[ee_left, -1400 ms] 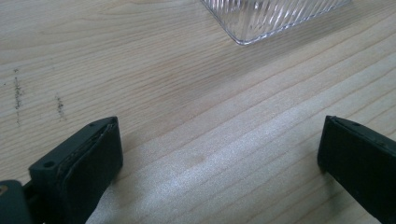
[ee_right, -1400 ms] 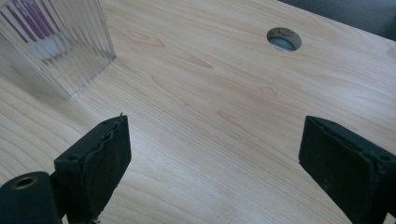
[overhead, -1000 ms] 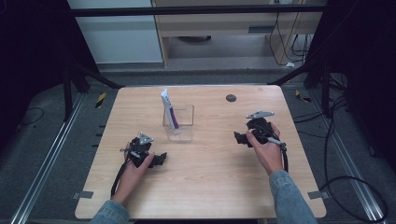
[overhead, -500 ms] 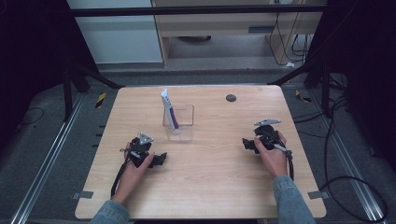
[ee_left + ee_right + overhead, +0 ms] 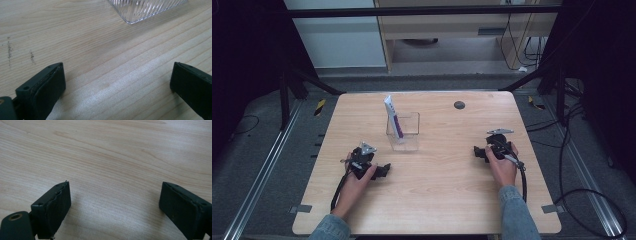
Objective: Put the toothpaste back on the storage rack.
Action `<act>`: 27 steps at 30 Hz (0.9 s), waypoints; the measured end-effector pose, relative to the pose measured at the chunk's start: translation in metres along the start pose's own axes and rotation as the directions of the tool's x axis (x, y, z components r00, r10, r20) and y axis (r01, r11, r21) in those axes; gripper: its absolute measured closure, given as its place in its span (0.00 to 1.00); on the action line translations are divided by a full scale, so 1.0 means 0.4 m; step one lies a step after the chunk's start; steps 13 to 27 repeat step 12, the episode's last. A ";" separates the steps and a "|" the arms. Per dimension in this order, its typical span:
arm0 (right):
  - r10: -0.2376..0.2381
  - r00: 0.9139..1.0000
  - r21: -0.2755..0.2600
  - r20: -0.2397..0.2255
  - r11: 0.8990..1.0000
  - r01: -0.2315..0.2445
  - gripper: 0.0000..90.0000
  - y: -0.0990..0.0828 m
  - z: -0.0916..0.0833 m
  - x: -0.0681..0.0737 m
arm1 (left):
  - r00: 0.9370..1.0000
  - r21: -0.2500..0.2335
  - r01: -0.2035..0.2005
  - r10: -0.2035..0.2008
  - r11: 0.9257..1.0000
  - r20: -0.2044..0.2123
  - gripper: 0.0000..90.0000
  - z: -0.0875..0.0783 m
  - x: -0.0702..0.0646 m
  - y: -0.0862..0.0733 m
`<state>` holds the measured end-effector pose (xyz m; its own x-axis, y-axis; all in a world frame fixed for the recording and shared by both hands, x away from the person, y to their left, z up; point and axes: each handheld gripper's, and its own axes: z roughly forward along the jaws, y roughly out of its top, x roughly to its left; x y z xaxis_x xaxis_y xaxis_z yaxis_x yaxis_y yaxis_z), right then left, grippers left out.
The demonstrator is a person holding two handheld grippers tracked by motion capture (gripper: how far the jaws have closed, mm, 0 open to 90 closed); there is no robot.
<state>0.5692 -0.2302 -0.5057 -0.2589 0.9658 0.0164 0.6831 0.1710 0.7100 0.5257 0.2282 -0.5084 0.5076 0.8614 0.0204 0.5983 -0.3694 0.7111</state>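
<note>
A clear square plastic container (image 5: 403, 131) stands on the wooden table (image 5: 432, 200), slightly left of centre. A white and purple tube (image 5: 394, 120) leans upright inside it. My left gripper (image 5: 382, 171) rests on the table at the front left, open, with bare wood between its jaws; a ribbed corner of the container (image 5: 145, 10) lies just ahead of it. My right gripper (image 5: 478, 152) sits low on the table at the right, open, and holds nothing; its jaws (image 5: 115, 207) frame plain wood.
A small dark round disc (image 5: 459, 105) lies near the table's far edge. Cables trail from both grippers toward the front edge. Metal rails and floor cables run along both sides of the table.
My right gripper has drawn back to the right and down toward the table. The left gripper has stayed put.
</note>
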 end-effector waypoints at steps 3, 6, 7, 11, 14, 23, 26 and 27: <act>0.003 1.000 -0.028 0.014 1.000 -0.002 0.10 0.000 0.010 0.005 | 1.000 0.000 0.000 0.000 1.000 0.000 0.00 0.000 0.000 0.000; -0.010 1.000 -0.040 0.015 0.999 0.011 0.08 0.000 0.017 0.009 | 1.000 -0.002 0.002 -0.002 1.000 0.000 0.00 0.000 0.000 0.000; -0.015 1.000 -0.039 0.014 0.999 0.015 0.08 0.000 0.018 0.008 | 1.000 -0.001 0.001 -0.001 1.000 0.000 0.00 0.000 0.000 0.000; 0.012 0.999 -0.020 0.034 1.000 -0.011 0.00 0.001 0.020 0.007 | 1.000 0.000 0.001 -0.001 1.000 0.000 0.00 0.000 0.000 0.000; 0.032 0.998 -0.021 0.060 0.999 -0.031 0.00 0.001 0.021 0.007 | 1.000 0.000 0.000 0.000 1.000 0.000 0.00 0.000 0.000 0.000; 0.032 0.998 -0.021 0.060 0.999 -0.031 0.00 0.001 0.021 0.007 | 1.000 0.000 0.000 0.000 1.000 0.000 0.00 0.000 0.000 0.000; 0.032 0.998 -0.021 0.060 0.999 -0.031 0.00 0.001 0.021 0.007 | 1.000 0.000 0.000 0.000 1.000 0.000 0.00 0.000 0.000 0.000; 0.032 0.998 -0.021 0.060 0.999 -0.031 0.00 0.001 0.021 0.007 | 1.000 0.000 0.000 0.000 1.000 0.000 0.00 0.000 0.000 0.000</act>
